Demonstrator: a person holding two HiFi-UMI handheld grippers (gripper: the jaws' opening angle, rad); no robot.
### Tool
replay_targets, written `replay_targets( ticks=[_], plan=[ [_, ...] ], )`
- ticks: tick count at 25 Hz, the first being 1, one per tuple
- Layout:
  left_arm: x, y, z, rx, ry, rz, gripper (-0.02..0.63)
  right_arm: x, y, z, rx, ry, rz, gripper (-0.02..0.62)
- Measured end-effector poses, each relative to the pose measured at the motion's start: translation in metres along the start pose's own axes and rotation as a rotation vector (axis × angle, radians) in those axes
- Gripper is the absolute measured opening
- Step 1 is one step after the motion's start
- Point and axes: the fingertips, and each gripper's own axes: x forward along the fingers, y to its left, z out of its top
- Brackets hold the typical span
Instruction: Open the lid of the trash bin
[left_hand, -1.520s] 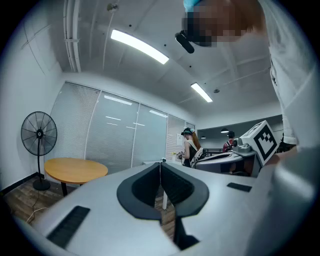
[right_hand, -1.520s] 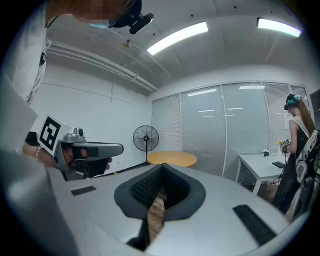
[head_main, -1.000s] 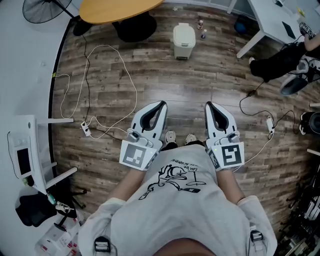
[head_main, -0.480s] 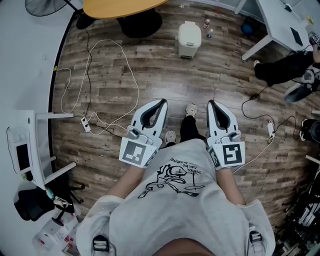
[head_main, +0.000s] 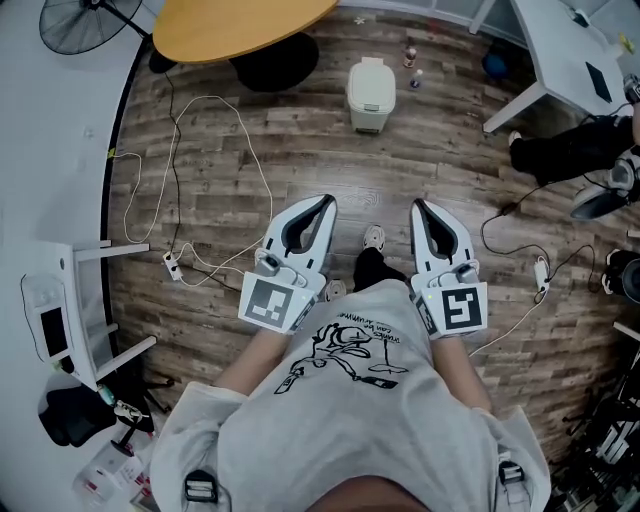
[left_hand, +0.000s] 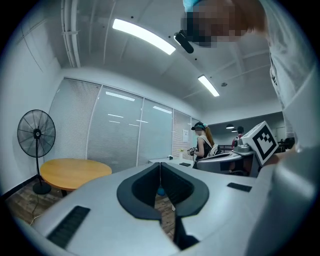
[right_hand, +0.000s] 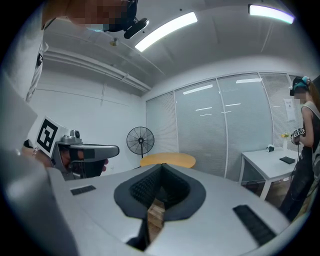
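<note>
In the head view a small cream trash bin (head_main: 370, 92) with its lid down stands on the wood floor well ahead of me. Both grippers are held level at waist height, far short of the bin. My left gripper (head_main: 326, 201) is shut with nothing in it, its tips meeting (left_hand: 160, 164). The right gripper (head_main: 417, 207) is likewise shut and empty (right_hand: 161, 167). Neither gripper view shows the bin; their own bodies hide the floor ahead.
A round wooden table (head_main: 235, 22) and a standing fan (head_main: 80, 22) are at the far left. White cables (head_main: 215, 180) snake over the floor at left. A white desk (head_main: 570, 50) and a seated person (head_main: 575, 145) are at the far right. Two small bottles (head_main: 412, 62) stand beside the bin.
I have walked forward: a foot has swung ahead between the grippers and the floor has shifted under me. Both grippers stayed shut and level.
</note>
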Motion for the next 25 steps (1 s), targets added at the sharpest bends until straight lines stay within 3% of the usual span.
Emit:
replay_targets(
  ticks=[12,25],
  plan=[
    [0.118,-0.005,0.005,0.003,0.026,-0.013,0.020,0.038,-0.109,0.007,0.020,0.010,-0.023,0.006],
    [0.178,0.021,-0.006,-0.016,0.045,0.016,0.020,0.082,-0.158,0.002,0.029,0.036,-0.015,0.006]
  ],
)
